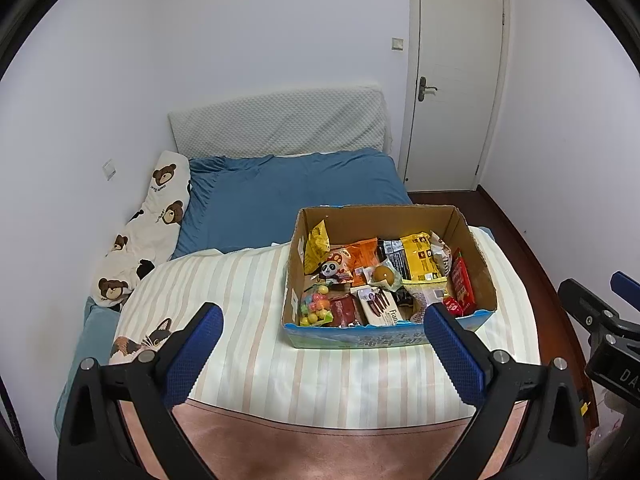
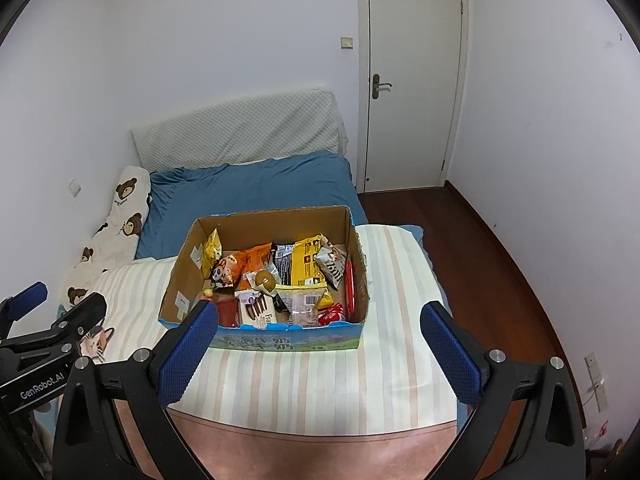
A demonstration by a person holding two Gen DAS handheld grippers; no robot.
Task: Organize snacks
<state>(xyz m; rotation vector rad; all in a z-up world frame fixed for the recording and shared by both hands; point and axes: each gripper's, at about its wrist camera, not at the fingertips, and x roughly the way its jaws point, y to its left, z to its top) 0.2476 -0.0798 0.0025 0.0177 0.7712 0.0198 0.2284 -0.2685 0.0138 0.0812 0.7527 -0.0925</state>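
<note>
An open brown cardboard box with a blue printed front panel sits on a cream-and-beige striped blanket spread over the foot of a bed. The box is the landmark here, and the snacks all lie inside it, packed close and overlapping.

Against the box's left wall stands a yellow crinkled snack bag. Beside that, toward the middle, lies an orange packet with a panda-faced pouch over its near-left corner. In the near-left corner of the box is a clear bag of coloured round candies. Along the near wall lies a white flat box printed with chocolate sticks. A round brown bun in clear wrap rests near the centre. Behind it lie a black packet and a yellow foil pack. A long red packet leans along the box's right wall.

The left tool hovers in front of the box over the blanket, its blue-padded fingers spread wide with nothing between them. The right tool hangs likewise before the box's near wall, fingers wide apart and empty.

Beyond the box lies a blue bedsheet, with a white quilted headboard pad against the wall. Left of the box, a cream pillow printed with brown bears runs along the wall. Behind and right of the box stands a closed white door.
</note>
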